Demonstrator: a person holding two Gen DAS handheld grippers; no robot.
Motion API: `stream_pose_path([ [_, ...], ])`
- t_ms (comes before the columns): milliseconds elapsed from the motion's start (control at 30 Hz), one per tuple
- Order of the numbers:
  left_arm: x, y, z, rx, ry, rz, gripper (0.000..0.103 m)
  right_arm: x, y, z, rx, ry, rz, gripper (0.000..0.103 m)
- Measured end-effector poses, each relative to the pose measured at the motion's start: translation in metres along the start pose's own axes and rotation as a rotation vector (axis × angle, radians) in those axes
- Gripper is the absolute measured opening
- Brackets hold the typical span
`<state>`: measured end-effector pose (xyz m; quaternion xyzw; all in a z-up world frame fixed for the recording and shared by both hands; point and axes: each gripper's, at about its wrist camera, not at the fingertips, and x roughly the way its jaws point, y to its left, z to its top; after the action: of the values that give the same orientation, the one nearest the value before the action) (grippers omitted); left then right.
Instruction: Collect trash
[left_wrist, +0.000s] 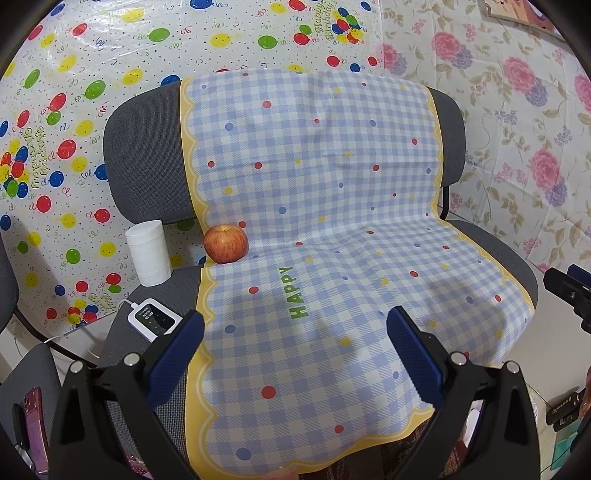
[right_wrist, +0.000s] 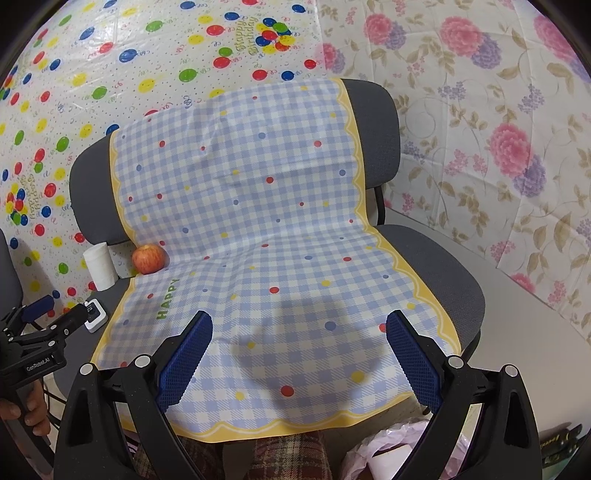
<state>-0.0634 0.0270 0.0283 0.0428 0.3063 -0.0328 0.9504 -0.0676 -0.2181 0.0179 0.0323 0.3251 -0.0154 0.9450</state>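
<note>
both my grippers, left gripper (left_wrist: 295, 354) and right gripper (right_wrist: 299, 354), hung with jaws apart and empty; nothing obviously trash showed, so i judged the white cup (left_wrist: 148, 253), far left beside the apple (left_wrist: 225, 244), best approached slowly, upright.

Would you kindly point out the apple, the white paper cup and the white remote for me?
apple (left_wrist: 225, 244), left wrist view, front skin.
white paper cup (left_wrist: 149, 253), left wrist view, side wall.
white remote (left_wrist: 154, 319), left wrist view, dark top panel.
</note>
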Motion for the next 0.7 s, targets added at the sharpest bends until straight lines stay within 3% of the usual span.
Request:
stream_pose_path([
  [700,-0.0006,-0.0003,0.0003,0.000,0.002,0.001,0.096,0.0011,0.0006,-0.0020,-0.002,0.004,0.002,0.094],
])
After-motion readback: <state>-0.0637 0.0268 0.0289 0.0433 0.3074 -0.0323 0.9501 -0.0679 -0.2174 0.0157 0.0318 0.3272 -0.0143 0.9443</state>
